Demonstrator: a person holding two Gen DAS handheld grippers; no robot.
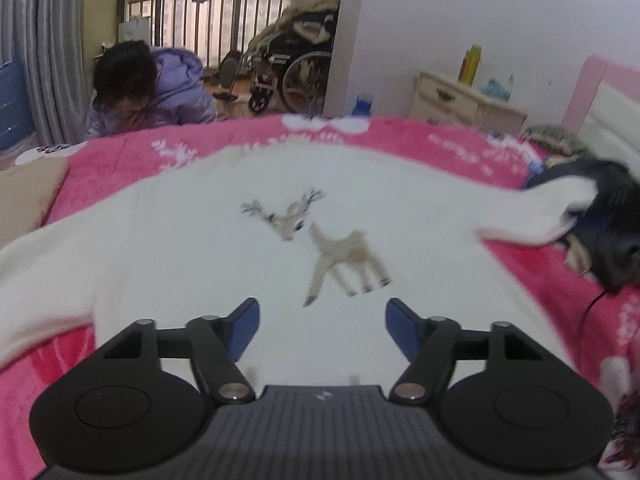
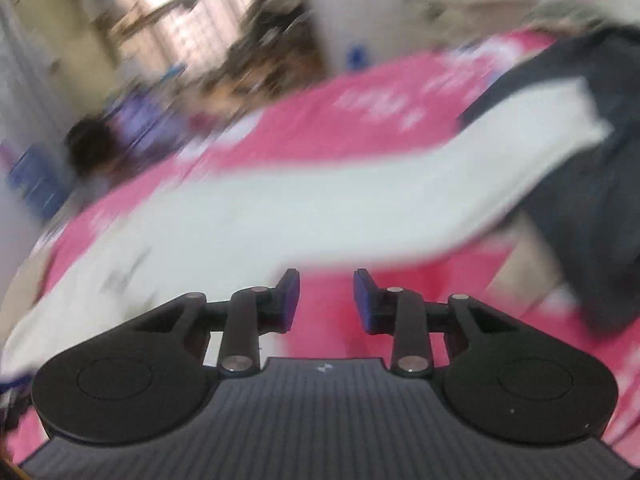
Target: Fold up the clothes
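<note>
Two grippers, both w/ jaws apart and nothing between the pads. Left gripper [image 1: 322, 330] sits at bottom centre of the left wrist view, blue pads spread wide over the white sweater [image 1: 224, 256]. Sweater lies flat, front up, across the middle of the frame on the pink blanket [image 1: 532, 284]; deer motif [image 1: 320, 244] sits centre, just above the pads. One sleeve [image 1: 532, 216] runs to the right edge, its cuff resting on a dark garment [image 1: 612, 232]; the other sleeve trails off lower left. Upper left: a person [image 1: 156, 88] in a purple jacket crouched beyond the far edge of the bed. Upper centre: a wheelchair [image 1: 292, 68] by the window bars. Upper right: a nightstand [image 1: 460, 100] w/ a bottle on top.

Right wrist view is heavily motion-blurred. Right gripper [image 2: 326, 300] at bottom centre, pads apart but narrower than the left's, over bare pink blanket [image 2: 328, 332]. White sweater [image 2: 320, 208] runs as a band from lower left to upper right, just above the fingertips, not touching them as far as can be told. Dark garment [image 2: 592, 216] fills the right side, under the sleeve end.
</note>
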